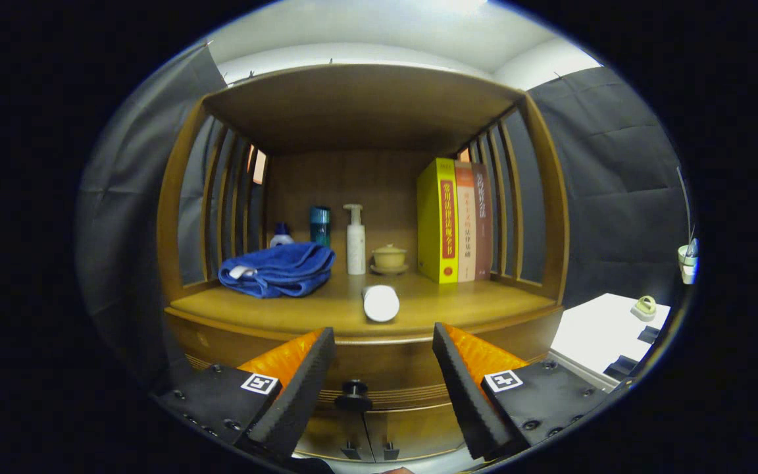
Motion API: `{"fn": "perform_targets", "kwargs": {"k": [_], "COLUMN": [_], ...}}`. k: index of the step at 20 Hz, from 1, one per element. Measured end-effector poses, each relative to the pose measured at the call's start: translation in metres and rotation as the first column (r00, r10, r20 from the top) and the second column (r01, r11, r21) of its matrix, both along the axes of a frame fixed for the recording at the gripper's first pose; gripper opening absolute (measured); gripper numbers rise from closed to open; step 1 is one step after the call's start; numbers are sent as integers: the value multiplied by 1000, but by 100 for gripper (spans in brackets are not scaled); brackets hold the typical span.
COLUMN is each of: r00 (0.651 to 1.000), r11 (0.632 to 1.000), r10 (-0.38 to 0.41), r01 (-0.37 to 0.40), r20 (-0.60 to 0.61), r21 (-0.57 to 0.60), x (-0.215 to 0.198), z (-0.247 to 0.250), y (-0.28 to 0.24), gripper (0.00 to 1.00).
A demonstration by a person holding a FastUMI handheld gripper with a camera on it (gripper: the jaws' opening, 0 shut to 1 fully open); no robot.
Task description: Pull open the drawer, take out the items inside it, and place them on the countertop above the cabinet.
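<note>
- Gripper view: our tool is spread wide with nothing in it, both fingers hanging in front of the wooden cabinet.
- The drawer looks shut. Its dark round knob sits in the gap between the fingers, a bit closer to the left one, not touching either.
- Right below the knob we can see the tops of two small cabinet doors.
- Up at 12 o'clock from the tool is the tabletop, and it's pretty busy already. A white cylinder lies on its side near the front edge, end facing us.
- At 10 o'clock from that cylinder there's a folded blue towel.
- Behind the towel: a small white-and-blue bottle and a teal container.
- Then a white pump bottle and a little lidded cup on a saucer.
- At 2 o'clock, three books stand upright by the right slats.
- Off past the cabinet at 3 o'clock, a white surface with a small yellowish thing on it, can't tell what.
</note>
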State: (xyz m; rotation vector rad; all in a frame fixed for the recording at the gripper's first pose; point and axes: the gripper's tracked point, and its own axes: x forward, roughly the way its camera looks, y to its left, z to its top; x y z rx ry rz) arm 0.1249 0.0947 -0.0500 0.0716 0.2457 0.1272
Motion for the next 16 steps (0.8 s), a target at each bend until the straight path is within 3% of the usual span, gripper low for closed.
{"fn": "perform_targets", "kwargs": {"k": [7,16], "r00": [996,991], "r11": [999,1000], "r10": [-21,-1], "r01": [24,3], "r20": [89,137], "r21": [-32,-19], "x": [-36,-69], "z": [82,133], "y": [-38,-41], "gripper": [98,98]}}
